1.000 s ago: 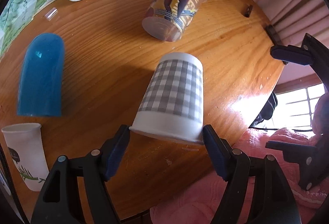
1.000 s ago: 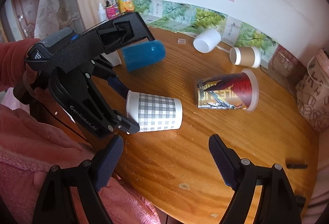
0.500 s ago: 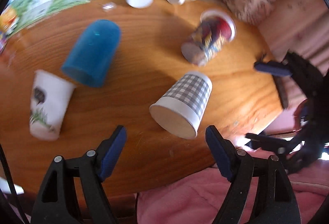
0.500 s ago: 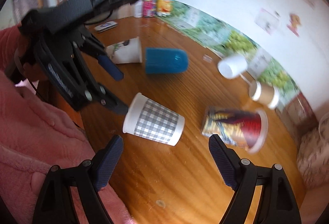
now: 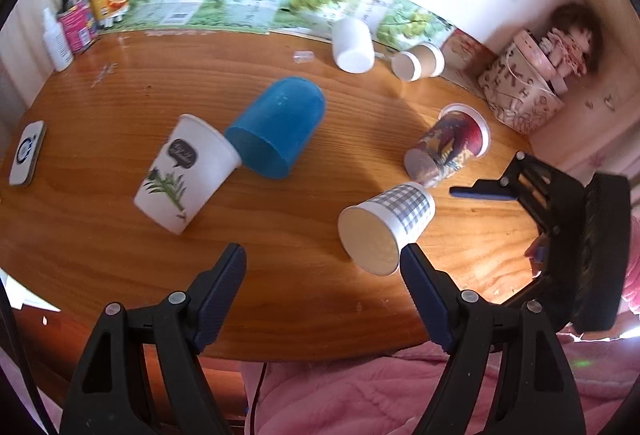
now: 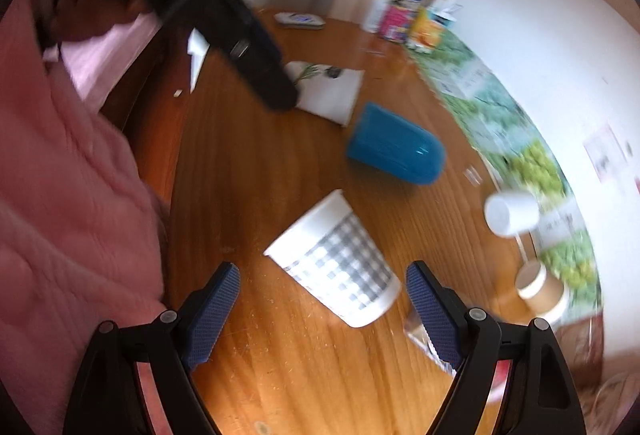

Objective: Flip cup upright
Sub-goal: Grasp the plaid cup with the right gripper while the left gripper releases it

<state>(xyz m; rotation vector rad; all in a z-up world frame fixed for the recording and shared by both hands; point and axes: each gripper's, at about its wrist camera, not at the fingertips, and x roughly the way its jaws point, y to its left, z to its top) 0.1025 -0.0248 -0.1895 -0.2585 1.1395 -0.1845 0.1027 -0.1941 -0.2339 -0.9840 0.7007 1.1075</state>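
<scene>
**Checked cup lying on its side between our two open grippers**

We see the checked paper cup on its side on the glossy, grained wooden table, its round mouth turned toward our left gripper. That gripper's ribbed blue pads stand wide apart and hold nothing; the cup's rim sits just beside the right-hand pad. From the right wrist view, blurred by motion, the same cup shows a grey-and-white grid band with plain white rim and base, tapered, lying ahead of our right gripper, whose dotted blue pads are also spread and empty.

Around it lie other tipped cups: a smooth blue plastic tumbler touching a white paper cup with a leaf print, a picture-printed cup just beyond the checked one, a plain white cup and a brown cardboard cup near the wall
</scene>
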